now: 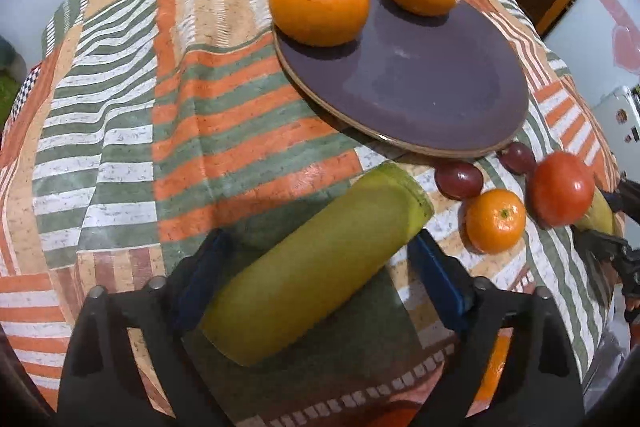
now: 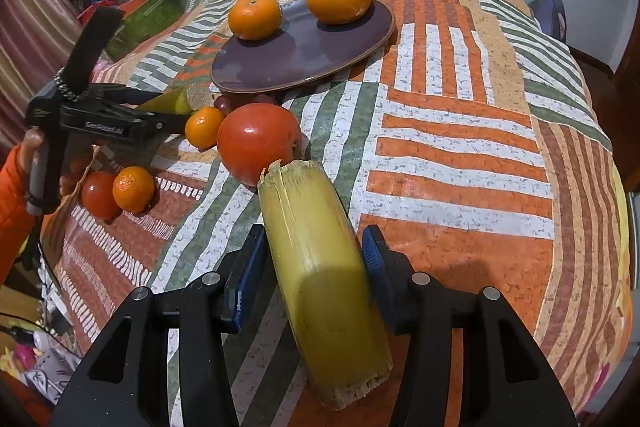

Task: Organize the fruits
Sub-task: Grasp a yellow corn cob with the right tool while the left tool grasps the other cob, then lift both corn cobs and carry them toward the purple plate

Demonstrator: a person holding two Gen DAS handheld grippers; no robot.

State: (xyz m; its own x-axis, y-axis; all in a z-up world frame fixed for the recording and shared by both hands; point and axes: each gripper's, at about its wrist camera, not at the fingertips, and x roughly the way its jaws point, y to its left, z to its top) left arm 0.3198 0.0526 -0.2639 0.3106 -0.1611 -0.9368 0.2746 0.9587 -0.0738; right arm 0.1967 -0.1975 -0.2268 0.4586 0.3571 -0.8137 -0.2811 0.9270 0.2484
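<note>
**Two canes being picked up, plate part filled**

Far left on the striped cloth [image 2: 460,147]: a loose tomato [image 2: 98,195] and a loose orange [image 2: 133,189], touching.

Next, the left hand-held gripper [image 1: 318,241]: spread wide astride the green cane [image 1: 320,267], pads close beside it but not seen pressing. No grip there by the look of it.

Just right of that: a small orange [image 2: 204,127], grapes [image 1: 458,179] and a big tomato [image 2: 256,143], bunched near the plate's front rim.

Behind them, the plate [image 2: 320,55]: only two oranges [image 2: 255,15] on it, much of it bare.

At right, the right hand-held gripper [image 2: 314,231]: apparently clamped on the yellow cane [image 2: 320,287], whose frayed end is at or just short of the big tomato.

Likely step: gathering the canes.

Next: close the left jaws on the green cane at mid-length, then lift both canes clear without nudging the round fruit, which could roll. Set the canes down together.
</note>
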